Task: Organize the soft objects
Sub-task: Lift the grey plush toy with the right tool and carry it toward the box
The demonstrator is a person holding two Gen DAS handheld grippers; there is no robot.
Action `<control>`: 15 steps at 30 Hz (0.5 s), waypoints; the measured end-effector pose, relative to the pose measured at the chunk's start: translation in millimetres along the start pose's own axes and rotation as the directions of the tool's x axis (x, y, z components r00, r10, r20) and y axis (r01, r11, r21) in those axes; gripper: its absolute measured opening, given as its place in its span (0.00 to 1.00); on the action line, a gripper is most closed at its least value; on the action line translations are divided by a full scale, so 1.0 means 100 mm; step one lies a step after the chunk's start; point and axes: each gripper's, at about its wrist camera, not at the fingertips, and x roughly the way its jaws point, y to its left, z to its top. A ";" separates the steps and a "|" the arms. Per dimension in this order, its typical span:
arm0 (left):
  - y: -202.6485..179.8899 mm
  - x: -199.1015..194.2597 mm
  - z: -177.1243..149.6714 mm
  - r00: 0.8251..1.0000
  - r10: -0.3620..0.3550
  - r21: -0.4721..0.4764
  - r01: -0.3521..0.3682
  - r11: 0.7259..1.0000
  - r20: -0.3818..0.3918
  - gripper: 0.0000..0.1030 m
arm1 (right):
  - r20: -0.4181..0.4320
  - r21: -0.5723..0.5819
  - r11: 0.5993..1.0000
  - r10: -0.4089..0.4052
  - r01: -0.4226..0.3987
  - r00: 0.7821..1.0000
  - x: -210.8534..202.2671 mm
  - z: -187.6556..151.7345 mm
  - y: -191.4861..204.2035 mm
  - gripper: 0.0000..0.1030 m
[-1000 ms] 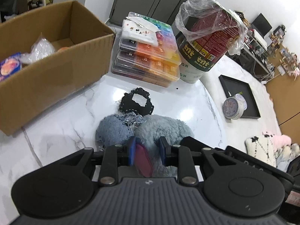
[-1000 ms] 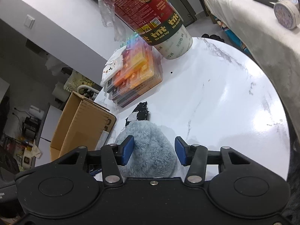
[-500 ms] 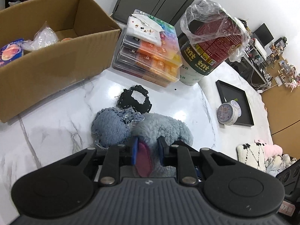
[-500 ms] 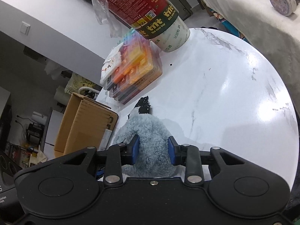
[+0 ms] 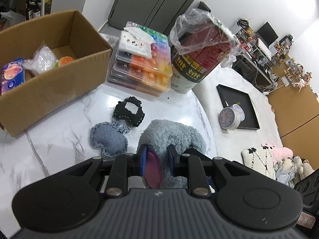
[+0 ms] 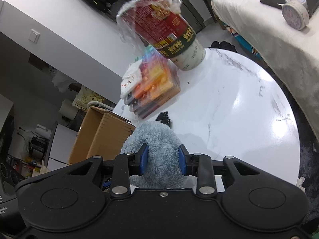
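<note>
A fluffy grey-blue plush (image 5: 173, 133) with a pink patch is held above the white marble table (image 5: 59, 139). My left gripper (image 5: 156, 156) is shut on its near end, by the pink patch. My right gripper (image 6: 163, 159) is shut on the same plush (image 6: 157, 139) from the other side. A blue denim soft piece (image 5: 108, 138) and a black stitched fabric piece (image 5: 128, 113) lie on the table left of the plush. The black piece (image 6: 163, 118) shows just past the plush in the right wrist view.
An open cardboard box (image 5: 49, 81) with packets stands at the left. A stack of clear bead cases (image 5: 141, 69) and a plastic-lined tub (image 5: 197, 59) stand at the back. A black tray (image 5: 237, 107) with a round tin lies to the right. Plush toys (image 5: 267, 159) lie beyond the table edge.
My right gripper has closed on the plush. Both grippers have lifted it off the table, away from the denim and black pieces.
</note>
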 end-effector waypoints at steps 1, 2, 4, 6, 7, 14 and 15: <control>0.00 -0.02 0.00 1.000 0.001 -0.001 -0.001 1.000 0.002 0.20 | 0.002 -0.002 1.000 0.002 -0.002 1.000 -0.01 0.00 0.03 0.30; 0.00 -0.05 0.01 1.000 0.001 -0.002 -0.001 1.000 0.005 0.20 | 0.004 -0.003 1.000 0.004 -0.004 1.000 -0.01 -0.01 0.05 0.30; 0.02 -0.11 0.02 1.000 0.002 -0.002 -0.002 1.000 0.009 0.20 | 0.005 -0.001 1.000 0.006 -0.006 1.000 -0.03 -0.02 0.10 0.30; 0.05 -0.18 0.03 1.000 -0.003 -0.003 0.003 1.000 0.015 0.20 | 0.010 -0.010 1.000 0.004 -0.003 1.000 -0.04 -0.04 0.17 0.30; 0.06 -0.21 0.03 1.000 -0.005 -0.007 0.005 1.000 0.019 0.20 | 0.011 -0.017 1.000 0.001 -0.001 1.000 -0.04 -0.05 0.21 0.30; 0.21 -0.42 0.09 0.999 -0.010 -0.026 0.011 1.000 0.042 0.20 | 0.019 -0.054 0.999 -0.001 0.002 1.000 -0.03 -0.11 0.49 0.30; 0.23 -0.46 0.10 0.999 -0.009 -0.028 0.011 1.000 0.048 0.20 | 0.020 -0.062 0.998 0.002 -0.001 1.000 -0.03 -0.11 0.55 0.30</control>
